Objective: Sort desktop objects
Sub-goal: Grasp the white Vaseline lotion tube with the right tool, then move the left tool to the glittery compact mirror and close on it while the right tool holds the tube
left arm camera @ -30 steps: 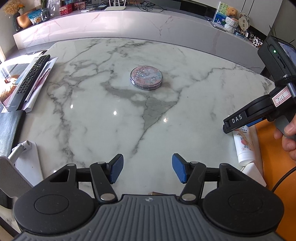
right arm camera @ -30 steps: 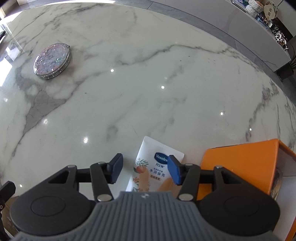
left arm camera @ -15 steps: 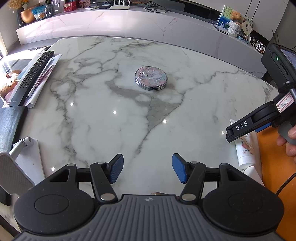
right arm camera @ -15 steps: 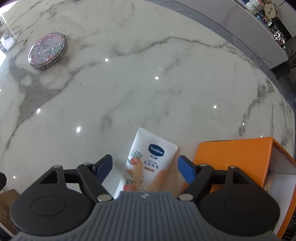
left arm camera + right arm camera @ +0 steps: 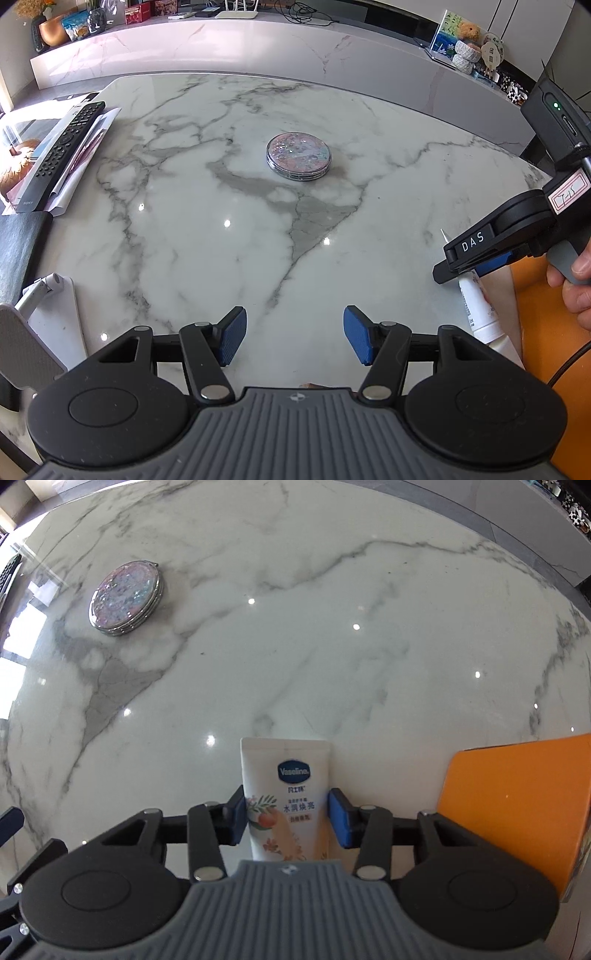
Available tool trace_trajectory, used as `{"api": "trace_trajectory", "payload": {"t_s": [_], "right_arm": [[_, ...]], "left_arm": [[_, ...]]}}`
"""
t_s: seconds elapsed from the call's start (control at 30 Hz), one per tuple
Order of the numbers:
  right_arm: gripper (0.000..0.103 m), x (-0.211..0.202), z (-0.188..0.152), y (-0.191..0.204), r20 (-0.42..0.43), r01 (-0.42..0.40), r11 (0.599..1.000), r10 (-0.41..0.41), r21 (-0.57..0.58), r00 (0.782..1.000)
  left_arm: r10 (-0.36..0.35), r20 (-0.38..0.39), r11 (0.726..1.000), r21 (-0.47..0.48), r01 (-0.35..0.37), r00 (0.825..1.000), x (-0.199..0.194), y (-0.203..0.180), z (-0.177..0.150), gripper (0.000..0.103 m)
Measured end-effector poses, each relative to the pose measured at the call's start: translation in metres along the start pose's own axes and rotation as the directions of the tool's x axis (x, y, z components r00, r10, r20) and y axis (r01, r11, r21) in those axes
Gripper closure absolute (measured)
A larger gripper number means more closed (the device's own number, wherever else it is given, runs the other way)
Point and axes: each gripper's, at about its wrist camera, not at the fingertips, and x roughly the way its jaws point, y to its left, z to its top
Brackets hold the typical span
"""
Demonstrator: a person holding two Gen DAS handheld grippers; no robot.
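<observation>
Now right tongs (image 5: 286, 821) straddle "Vaseline" tube (image 5: 284, 794) — unclamped; left tongs (image 5: 293, 339) apart.

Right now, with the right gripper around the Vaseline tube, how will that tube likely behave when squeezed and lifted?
The Vaseline tube looks like soft plastic, so it probably dents between the right gripper's pads. Its flat crimped end suggests it won't roll. The glossy skin may slip on the marble table.

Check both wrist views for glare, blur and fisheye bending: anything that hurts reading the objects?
Left wrist view: sharp; small ceiling-light glints on the marble table, none on the compact mirror; table edge bows strongly. Right wrist view: same spot glints, blown-out window reflection at far left; Vaseline tube label readable between the fingers; orange box evenly lit.
</observation>
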Motion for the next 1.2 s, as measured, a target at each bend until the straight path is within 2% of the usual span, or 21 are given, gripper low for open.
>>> {"api": "trace_trajectory", "payload": {"t_s": [0.13,0.3,0.37,0.4,0.43,0.67,0.73,0.83,0.9,1.03,1.2], "right_arm": [[0.056,-0.013,-0.010,0.003,0.048,-0.012,0.999,0.014,-0.042,0.999],[0.058,-0.044,-0.029,-0.002,0.115,-0.059,0.994,0.070,-0.094,0.991],[0.067,-0.056,-0.035,0.001,0.143,-0.079,0.990,0.095,-0.113,0.985],[0.088,-0.060,-0.036,0.001,0.151,-0.086,0.990,0.103,-0.115,0.983],[0.089,-0.064,-0.040,0.001,0.160,-0.098,0.988,0.116,-0.115,0.980],[0.090,-0.075,-0.064,-0.006,0.224,-0.090,0.988,0.118,-0.129,0.967],[0.090,-0.083,-0.076,-0.007,0.284,-0.077,0.983,0.123,-0.168,0.951],[0.090,-0.094,-0.086,-0.008,0.379,-0.069,0.979,0.139,-0.194,0.915],[0.090,-0.093,-0.090,-0.011,0.401,-0.078,0.979,0.149,-0.189,0.904],[0.090,-0.078,-0.104,-0.014,0.380,-0.070,0.981,0.134,-0.178,0.915],[0.088,-0.073,-0.122,-0.021,0.366,-0.091,0.979,0.154,-0.185,0.918]], "left_arm": [[-0.001,0.004,1.000,-0.013,0.001,1.000,-0.001,0.002,0.000,0.035],[-0.012,0.011,1.000,-0.005,0.012,1.000,-0.002,0.001,0.001,0.035],[-0.014,0.011,1.000,-0.003,0.014,1.000,-0.003,0.000,0.001,0.035],[-0.013,0.011,1.000,-0.002,0.013,1.000,-0.003,0.000,0.001,0.035],[-0.013,0.010,1.000,-0.002,0.013,1.000,-0.003,0.000,0.000,0.035],[-0.008,0.009,1.000,0.005,0.008,1.000,-0.003,-0.001,-0.001,0.035],[-0.004,0.006,1.000,0.007,0.004,1.000,-0.003,-0.001,-0.002,0.035],[-0.007,0.002,1.000,0.017,0.007,1.000,-0.004,-0.002,-0.004,0.035],[-0.021,-0.006,1.000,0.020,0.021,1.000,-0.003,-0.002,-0.006,0.035],[-0.030,-0.019,0.999,0.021,0.030,0.999,-0.002,-0.002,-0.009,0.035],[-0.037,-0.013,0.999,0.033,0.038,0.999,-0.002,-0.006,-0.009,0.035]]}}
